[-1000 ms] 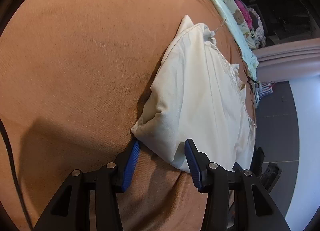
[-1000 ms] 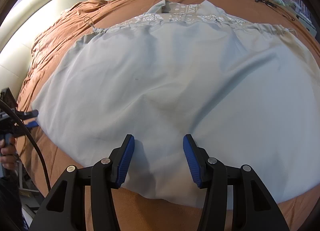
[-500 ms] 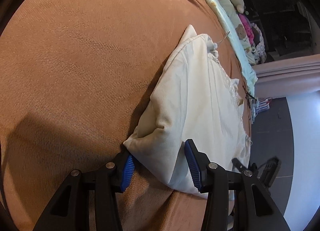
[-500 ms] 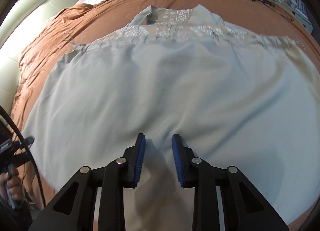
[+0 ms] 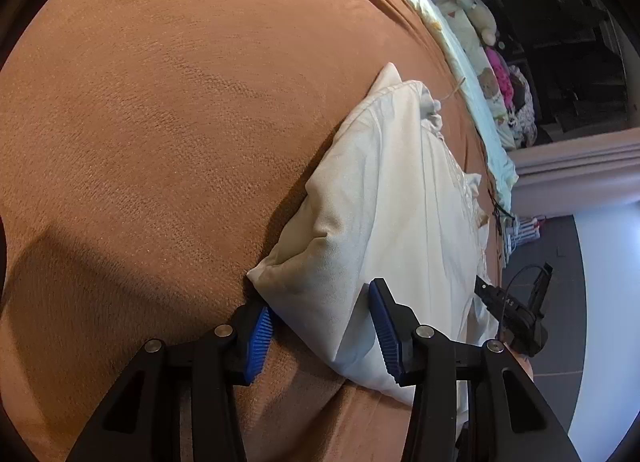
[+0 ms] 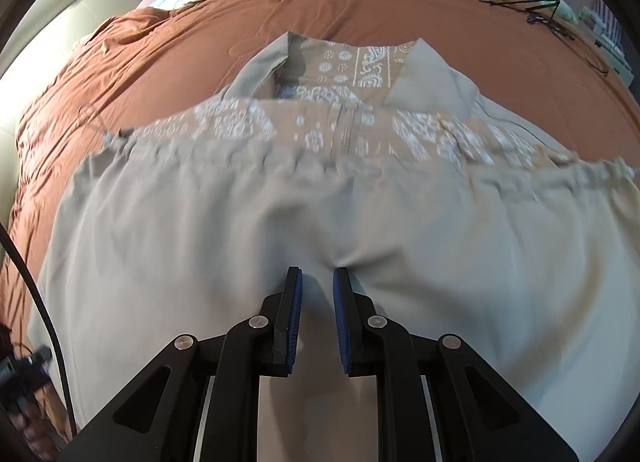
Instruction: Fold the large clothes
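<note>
Left wrist view
Bedcover: a brown bedcover (image 5: 160, 142) fills most of the picture.
Garment: a cream garment (image 5: 392, 198) lies on the cover and stretches away toward the far edge of the bed.
Left gripper: the left gripper (image 5: 320, 326) has its jaws about half open, a bunched near corner of the garment between the blue pads; the pads seem to stand clear of the cloth, though the left one is partly hidden.
Background: soft toys (image 5: 492, 78) lie beyond the bed.

Right wrist view
Garment: it lies spread wide across the cover, the patterned collar end (image 6: 352, 74) farthest away; the middle is blurred.
Right gripper: the right gripper (image 6: 317, 282) has its jaws closing, nearly together, with a pinched fold of the plain cloth between them.
Cable: a dark cable (image 6: 28, 282) runs down the left edge.
</note>
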Action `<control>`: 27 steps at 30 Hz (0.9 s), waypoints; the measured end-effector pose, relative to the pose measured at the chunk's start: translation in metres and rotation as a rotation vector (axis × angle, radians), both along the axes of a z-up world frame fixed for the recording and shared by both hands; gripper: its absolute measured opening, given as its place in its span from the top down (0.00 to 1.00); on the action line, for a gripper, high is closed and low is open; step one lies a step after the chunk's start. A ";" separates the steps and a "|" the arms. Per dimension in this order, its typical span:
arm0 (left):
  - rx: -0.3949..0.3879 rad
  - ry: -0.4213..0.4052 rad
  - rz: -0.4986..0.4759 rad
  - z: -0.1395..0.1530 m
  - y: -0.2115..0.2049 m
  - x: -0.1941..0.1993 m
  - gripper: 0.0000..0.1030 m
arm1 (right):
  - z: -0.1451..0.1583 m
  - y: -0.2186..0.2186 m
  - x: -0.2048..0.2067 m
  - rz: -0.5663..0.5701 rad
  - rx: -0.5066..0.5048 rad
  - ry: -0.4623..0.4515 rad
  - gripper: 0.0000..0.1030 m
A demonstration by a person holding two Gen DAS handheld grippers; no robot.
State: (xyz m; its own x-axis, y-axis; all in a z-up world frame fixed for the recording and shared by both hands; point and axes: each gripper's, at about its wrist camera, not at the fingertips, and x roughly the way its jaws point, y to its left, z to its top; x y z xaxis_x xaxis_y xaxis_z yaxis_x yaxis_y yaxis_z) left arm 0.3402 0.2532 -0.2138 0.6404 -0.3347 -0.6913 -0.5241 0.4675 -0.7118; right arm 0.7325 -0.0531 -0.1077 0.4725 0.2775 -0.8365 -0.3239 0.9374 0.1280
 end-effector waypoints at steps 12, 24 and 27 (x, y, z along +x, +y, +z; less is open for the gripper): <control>0.040 0.042 0.089 0.002 -0.008 -0.001 0.53 | -0.006 0.016 0.060 -0.039 -0.032 -0.026 0.91; -0.015 -0.059 0.107 0.006 -0.008 -0.004 0.45 | 0.021 -0.009 -0.019 0.062 0.046 -0.052 0.91; -0.043 -0.124 0.105 0.017 -0.007 -0.005 0.45 | 0.022 -0.018 -0.051 0.090 0.081 -0.052 0.91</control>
